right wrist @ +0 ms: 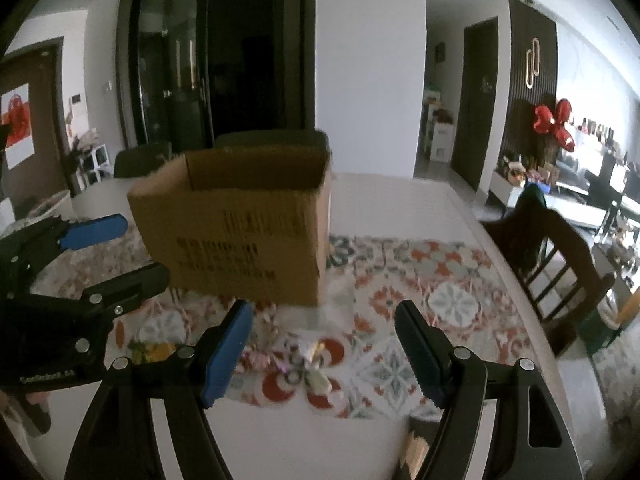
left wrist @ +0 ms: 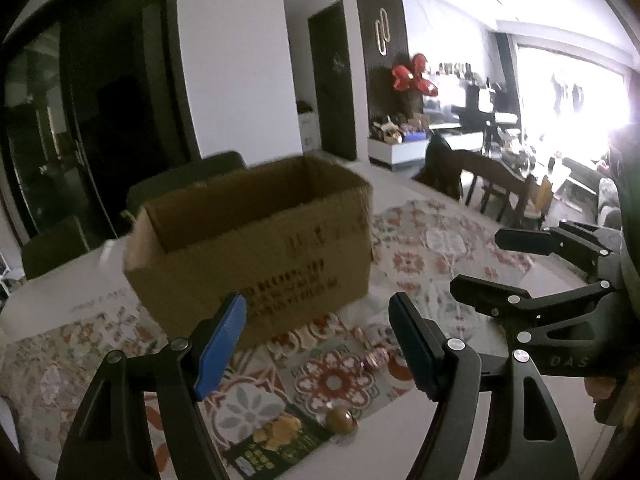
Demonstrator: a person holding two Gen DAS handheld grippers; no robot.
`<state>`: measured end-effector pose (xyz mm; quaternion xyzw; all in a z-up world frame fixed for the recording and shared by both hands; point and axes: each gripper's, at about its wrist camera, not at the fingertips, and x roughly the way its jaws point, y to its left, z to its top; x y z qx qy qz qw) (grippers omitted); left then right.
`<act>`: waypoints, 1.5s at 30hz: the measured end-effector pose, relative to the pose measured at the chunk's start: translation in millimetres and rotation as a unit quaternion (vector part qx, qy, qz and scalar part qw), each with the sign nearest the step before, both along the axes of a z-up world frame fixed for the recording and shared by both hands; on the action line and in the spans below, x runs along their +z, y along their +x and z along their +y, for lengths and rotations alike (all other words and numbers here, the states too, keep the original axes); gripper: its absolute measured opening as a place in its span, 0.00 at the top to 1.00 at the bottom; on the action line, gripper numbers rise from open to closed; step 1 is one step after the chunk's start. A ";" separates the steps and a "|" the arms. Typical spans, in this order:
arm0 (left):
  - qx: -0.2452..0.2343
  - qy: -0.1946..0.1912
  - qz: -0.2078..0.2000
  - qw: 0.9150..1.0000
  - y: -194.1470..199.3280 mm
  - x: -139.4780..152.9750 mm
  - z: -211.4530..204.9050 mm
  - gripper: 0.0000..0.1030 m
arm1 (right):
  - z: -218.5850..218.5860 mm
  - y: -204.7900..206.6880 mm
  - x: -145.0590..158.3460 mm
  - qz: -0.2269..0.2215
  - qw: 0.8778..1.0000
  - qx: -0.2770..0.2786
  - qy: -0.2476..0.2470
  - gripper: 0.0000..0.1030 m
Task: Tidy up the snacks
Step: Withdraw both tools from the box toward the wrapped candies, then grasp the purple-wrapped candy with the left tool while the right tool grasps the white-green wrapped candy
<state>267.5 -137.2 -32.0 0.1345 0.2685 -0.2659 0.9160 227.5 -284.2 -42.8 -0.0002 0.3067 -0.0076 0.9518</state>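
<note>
An open cardboard box (left wrist: pixel 256 248) stands on the patterned tablecloth (left wrist: pixel 432 248); it also shows in the right wrist view (right wrist: pixel 240 224). In front of it lie small wrapped candies (left wrist: pixel 376 356), a round brown snack (left wrist: pixel 340 420) and a dark green snack packet (left wrist: pixel 272 440). My left gripper (left wrist: pixel 316 344) is open and empty above these snacks. My right gripper (right wrist: pixel 324 348) is open and empty above wrapped candies (right wrist: pixel 316 368). The right gripper shows in the left wrist view (left wrist: pixel 496 264), and the left gripper in the right wrist view (right wrist: pixel 140 248).
Dark chairs (left wrist: pixel 180 184) stand behind the table and a wooden chair (right wrist: pixel 552 256) at its right side. The white table edge (right wrist: pixel 520 280) curves along the right. A room with shelves and a bright window (left wrist: pixel 568 92) lies beyond.
</note>
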 end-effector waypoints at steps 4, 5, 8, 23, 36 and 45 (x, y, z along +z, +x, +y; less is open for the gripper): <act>-0.016 0.020 0.027 0.999 3.5 -22.2 -4.9 0.29 | 0.1 1.6 -18.7 0.032 0.999 0.006 -0.005 0.28; -0.019 0.025 0.032 0.999 4.8 -26.8 -6.6 0.29 | -0.8 2.4 -21.9 0.038 0.999 0.008 -0.006 0.28; -0.038 0.043 0.053 0.997 8.0 -41.5 -12.2 0.29 | -1.0 5.9 -34.1 0.061 0.998 0.013 -0.010 0.28; -0.127 0.113 0.133 0.976 35.0 -87.9 -44.9 0.36 | -4.8 31.8 -90.8 0.175 0.983 0.058 -0.008 0.35; -0.148 0.109 0.154 0.971 52.7 -99.1 -56.9 0.41 | -5.8 43.2 -100.9 0.178 0.981 0.073 -0.015 0.47; -0.143 0.093 0.175 0.970 57.8 -103.5 -61.3 0.56 | -9.7 50.7 -102.9 0.174 0.982 0.070 0.013 0.60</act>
